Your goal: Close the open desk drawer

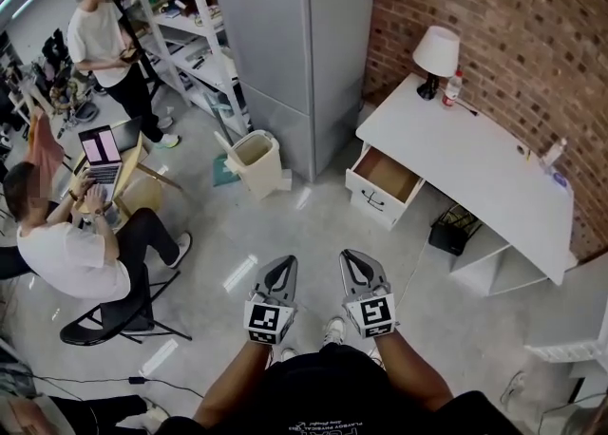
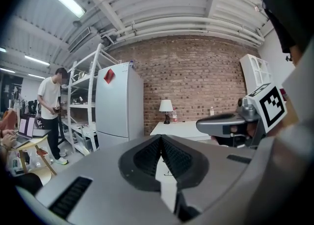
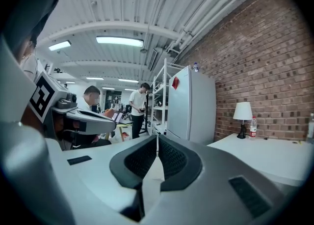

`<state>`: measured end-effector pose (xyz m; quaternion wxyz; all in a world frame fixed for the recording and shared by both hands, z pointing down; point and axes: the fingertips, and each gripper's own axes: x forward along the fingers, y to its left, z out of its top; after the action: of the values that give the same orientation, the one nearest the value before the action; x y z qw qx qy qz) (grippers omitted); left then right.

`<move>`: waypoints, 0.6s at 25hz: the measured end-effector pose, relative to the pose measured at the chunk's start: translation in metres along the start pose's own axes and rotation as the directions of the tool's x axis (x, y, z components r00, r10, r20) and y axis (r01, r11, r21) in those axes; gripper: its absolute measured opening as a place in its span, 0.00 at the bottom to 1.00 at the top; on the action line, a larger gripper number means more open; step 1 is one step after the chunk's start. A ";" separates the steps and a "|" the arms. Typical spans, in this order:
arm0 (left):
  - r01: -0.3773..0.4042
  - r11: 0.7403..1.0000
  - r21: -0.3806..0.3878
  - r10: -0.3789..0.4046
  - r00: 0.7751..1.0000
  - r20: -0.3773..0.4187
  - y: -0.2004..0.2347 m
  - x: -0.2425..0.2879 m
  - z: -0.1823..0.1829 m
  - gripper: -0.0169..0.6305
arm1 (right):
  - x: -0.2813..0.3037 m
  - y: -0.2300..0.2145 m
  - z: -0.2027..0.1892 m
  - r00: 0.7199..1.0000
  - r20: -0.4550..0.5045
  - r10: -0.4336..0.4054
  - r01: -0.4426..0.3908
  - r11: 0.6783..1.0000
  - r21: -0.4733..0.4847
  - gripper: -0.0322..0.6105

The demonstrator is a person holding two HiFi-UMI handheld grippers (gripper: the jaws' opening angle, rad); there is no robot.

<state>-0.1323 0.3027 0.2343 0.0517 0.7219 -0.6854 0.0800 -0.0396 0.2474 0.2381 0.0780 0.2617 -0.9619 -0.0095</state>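
Observation:
The white desk (image 1: 475, 162) stands against the brick wall at the right. Its left drawer (image 1: 385, 181) is pulled out toward the floor, showing a bare brown inside and a dark handle on its white front. Both grippers are held low in front of me, well short of the drawer and pointing toward it. My left gripper (image 1: 282, 264) is shut with nothing in it, its toothed pads (image 2: 149, 155) meeting. Beside it, my right gripper (image 1: 353, 258) is also shut and empty. The desk (image 2: 179, 129) (image 3: 267, 153) shows far ahead in both gripper views.
A grey fridge (image 1: 285, 44) and a beige bin (image 1: 255, 160) stand left of the desk. A lamp (image 1: 437, 51) and a bottle (image 1: 452, 88) sit on the desk; a black basket (image 1: 454, 229) lies under it. One person (image 1: 66, 253) sits at left, another (image 1: 104, 44) stands by the shelves.

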 end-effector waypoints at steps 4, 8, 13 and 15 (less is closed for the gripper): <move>-0.012 1.000 0.002 0.012 1.000 0.000 -0.008 0.023 0.005 0.04 | 0.004 -0.024 0.000 1.000 0.021 0.005 -0.005 1.000 0.003 0.10; -0.008 1.000 0.006 0.008 1.000 -0.005 -0.013 0.042 0.008 0.04 | 0.010 -0.041 -0.004 1.000 0.024 0.000 -0.001 1.000 0.025 0.10; 0.002 1.000 0.019 -0.002 1.000 -0.014 -0.018 0.061 0.009 0.04 | 0.015 -0.052 -0.007 1.000 0.013 0.007 -0.007 1.000 0.030 0.10; 0.009 1.000 0.027 -0.009 1.000 -0.013 -0.018 0.070 0.010 0.04 | 0.020 -0.058 -0.010 1.000 0.009 -0.002 0.002 0.999 0.038 0.10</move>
<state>-0.1108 0.2333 0.2379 0.0466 0.7251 -0.6807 0.0934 -0.0265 0.1875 0.2472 0.0689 0.2639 -0.9620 0.0077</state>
